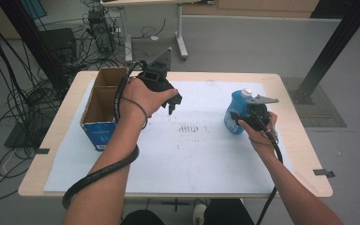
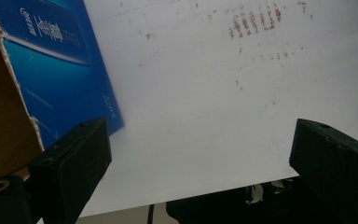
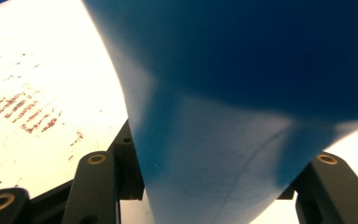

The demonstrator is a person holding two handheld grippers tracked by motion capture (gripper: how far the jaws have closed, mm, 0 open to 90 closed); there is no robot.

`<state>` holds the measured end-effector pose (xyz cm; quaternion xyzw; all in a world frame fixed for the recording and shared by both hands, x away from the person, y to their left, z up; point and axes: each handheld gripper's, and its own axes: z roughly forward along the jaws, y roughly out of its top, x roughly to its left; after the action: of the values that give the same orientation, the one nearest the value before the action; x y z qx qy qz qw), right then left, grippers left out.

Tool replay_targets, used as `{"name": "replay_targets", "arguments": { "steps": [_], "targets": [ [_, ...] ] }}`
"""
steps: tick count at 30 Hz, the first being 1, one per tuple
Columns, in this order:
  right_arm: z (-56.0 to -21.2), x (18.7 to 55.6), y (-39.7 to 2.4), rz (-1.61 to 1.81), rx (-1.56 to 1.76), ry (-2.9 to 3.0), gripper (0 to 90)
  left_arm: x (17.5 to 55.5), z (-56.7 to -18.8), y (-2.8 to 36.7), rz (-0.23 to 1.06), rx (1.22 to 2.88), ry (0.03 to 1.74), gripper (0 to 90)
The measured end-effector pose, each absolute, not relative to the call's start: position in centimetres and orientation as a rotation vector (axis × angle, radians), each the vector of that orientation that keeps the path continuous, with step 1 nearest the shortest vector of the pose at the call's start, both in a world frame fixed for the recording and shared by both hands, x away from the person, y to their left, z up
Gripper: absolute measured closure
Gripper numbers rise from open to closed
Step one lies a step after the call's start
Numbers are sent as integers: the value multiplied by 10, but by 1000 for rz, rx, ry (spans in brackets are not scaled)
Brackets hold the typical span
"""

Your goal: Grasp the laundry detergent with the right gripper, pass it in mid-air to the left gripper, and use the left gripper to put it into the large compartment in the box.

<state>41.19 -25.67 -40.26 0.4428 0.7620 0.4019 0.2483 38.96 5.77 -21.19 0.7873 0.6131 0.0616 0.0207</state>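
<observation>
A blue plastic bottle with a white cap stands on the right side of the white sheet. My right gripper is shut on its body from the near right side. In the right gripper view the blue bottle sits tight between both jaws of the gripper. My left gripper hovers over the sheet beside the cardboard box, jaws pointing down. In the left gripper view the gripper stands wide open with nothing between its fingers.
An open cardboard box with a blue front stands at the table's left; its blue side is close to my left jaw. A patch of reddish-brown marks stains the sheet's middle. Cables and stands crowd the floor beyond the table.
</observation>
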Motion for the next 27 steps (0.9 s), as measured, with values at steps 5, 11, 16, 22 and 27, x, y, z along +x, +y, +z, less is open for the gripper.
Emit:
{"name": "replay_targets", "arguments": {
  "steps": [5,11,16,22,27],
  "targets": [
    [-403,412,-257,1095,1208,2076,444,389,-210,58,196,2442,1900,59],
    [-402,412,-257,1096,1209,2077,444,390,-210,56,192,2449,1890,59],
    [-402,412,-257,1097,1210,2076,446,391,-210,55,192,2453,1884,60],
    [-402,412,-257,1099,1213,2077,446,391,-210,55,194,2464,1879,60],
    [-402,412,-257,1098,1212,2079,447,390,-209,56,193,2460,1879,60]
  ]
}}
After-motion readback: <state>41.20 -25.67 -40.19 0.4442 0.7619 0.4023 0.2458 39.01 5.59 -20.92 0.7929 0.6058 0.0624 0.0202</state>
